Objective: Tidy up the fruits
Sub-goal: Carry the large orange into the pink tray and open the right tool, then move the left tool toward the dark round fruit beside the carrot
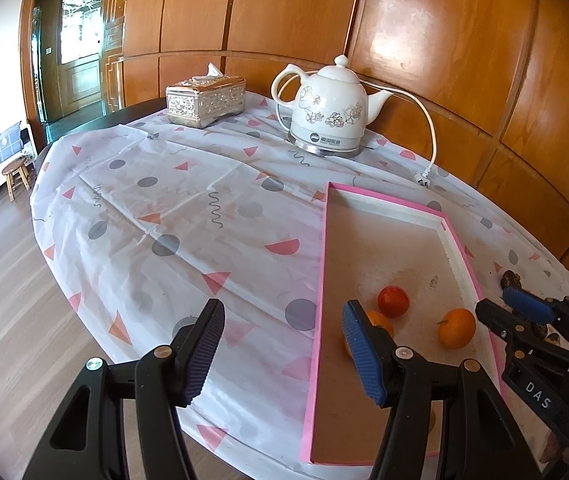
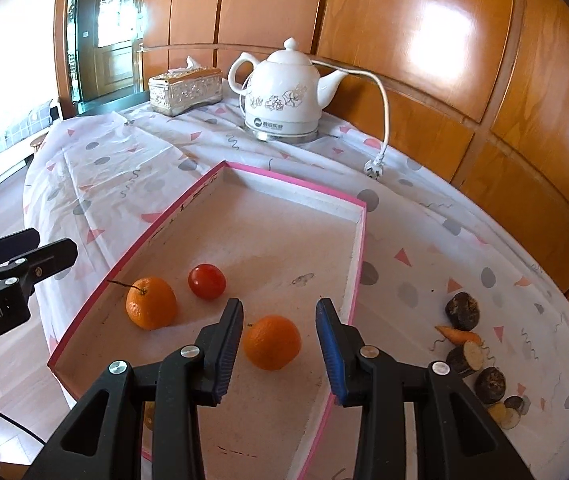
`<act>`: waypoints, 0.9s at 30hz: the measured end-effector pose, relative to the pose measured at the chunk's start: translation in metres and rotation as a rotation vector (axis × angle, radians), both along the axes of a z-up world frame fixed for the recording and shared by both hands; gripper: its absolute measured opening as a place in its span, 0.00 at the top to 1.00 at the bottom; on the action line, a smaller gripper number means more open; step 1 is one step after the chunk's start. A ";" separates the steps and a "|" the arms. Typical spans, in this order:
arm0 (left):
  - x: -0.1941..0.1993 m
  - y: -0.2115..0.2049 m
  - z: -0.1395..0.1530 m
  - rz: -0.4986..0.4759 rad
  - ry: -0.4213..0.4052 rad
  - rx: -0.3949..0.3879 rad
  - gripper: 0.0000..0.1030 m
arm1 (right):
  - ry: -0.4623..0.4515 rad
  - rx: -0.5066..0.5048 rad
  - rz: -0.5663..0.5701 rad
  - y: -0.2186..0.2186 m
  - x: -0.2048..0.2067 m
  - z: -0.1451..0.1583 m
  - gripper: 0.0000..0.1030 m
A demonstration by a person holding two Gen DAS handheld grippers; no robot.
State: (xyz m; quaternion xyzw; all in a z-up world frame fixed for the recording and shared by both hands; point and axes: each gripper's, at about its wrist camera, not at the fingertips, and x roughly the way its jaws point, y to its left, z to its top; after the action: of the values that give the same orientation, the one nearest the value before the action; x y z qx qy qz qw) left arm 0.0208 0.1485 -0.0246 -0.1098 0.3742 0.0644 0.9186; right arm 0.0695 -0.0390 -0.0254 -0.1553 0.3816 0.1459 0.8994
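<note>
A pink-rimmed tray (image 1: pixel 320 280) (image 2: pixel 156 232) lies on the patterned tablecloth. In it rest a red tomato (image 1: pixel 393 301) (image 2: pixel 206 281), an orange with a stem (image 2: pixel 151 303) and a second orange (image 1: pixel 457 328) (image 2: pixel 272 342). My right gripper (image 2: pixel 280 354) (image 1: pixel 504 306) is open and low over the tray's near right corner. The second orange lies on the tray floor just past its fingertips, with gaps to both pads. My left gripper (image 1: pixel 284 348) (image 2: pixel 54 244) stands open over the tray's left rim with nothing in it. Its right finger partly hides the stemmed orange (image 1: pixel 382 322).
A white kettle (image 1: pixel 328 112) (image 2: pixel 280 92) with cord and plug (image 1: pixel 424 178) stands at the back, beside a silver tissue box (image 1: pixel 206 98). Dark root pieces (image 2: pixel 462 310) and a carrot bit (image 2: pixel 458 336) lie right of the tray. A wood-panelled wall is behind; the table drops off at the left.
</note>
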 end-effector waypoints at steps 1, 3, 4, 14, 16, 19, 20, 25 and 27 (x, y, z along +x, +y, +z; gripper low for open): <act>0.000 -0.001 0.000 -0.001 0.000 0.000 0.40 | -0.007 -0.003 -0.002 -0.001 -0.001 0.002 0.63; 0.000 -0.001 0.000 -0.003 0.001 -0.001 0.40 | -0.014 -0.001 -0.016 -0.003 -0.001 0.005 0.63; 0.000 -0.001 0.000 -0.004 0.002 -0.001 0.40 | -0.019 -0.002 -0.025 -0.004 -0.001 0.006 0.63; -0.001 -0.008 0.003 -0.022 -0.005 0.002 0.40 | -0.038 -0.012 -0.090 -0.021 0.000 0.014 0.63; -0.001 -0.009 0.003 -0.024 -0.004 0.002 0.40 | -0.040 -0.010 -0.100 -0.024 -0.001 0.015 0.63; -0.002 -0.012 0.004 -0.032 -0.004 0.005 0.40 | -0.040 -0.010 -0.111 -0.028 0.000 0.016 0.63; -0.002 -0.013 0.004 -0.034 -0.004 0.007 0.40 | -0.039 -0.009 -0.114 -0.030 0.000 0.017 0.63; -0.002 -0.019 0.005 -0.049 0.001 0.014 0.40 | -0.042 -0.010 -0.127 -0.038 -0.001 0.019 0.63; -0.002 -0.022 0.006 -0.055 0.001 0.018 0.40 | -0.041 -0.014 -0.130 -0.043 -0.001 0.019 0.63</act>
State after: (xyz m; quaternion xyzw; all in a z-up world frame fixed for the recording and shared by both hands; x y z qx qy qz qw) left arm 0.0192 0.1266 -0.0185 -0.0912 0.3767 0.0426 0.9208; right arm 0.0680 -0.0819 -0.0065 -0.1396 0.3733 0.0813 0.9135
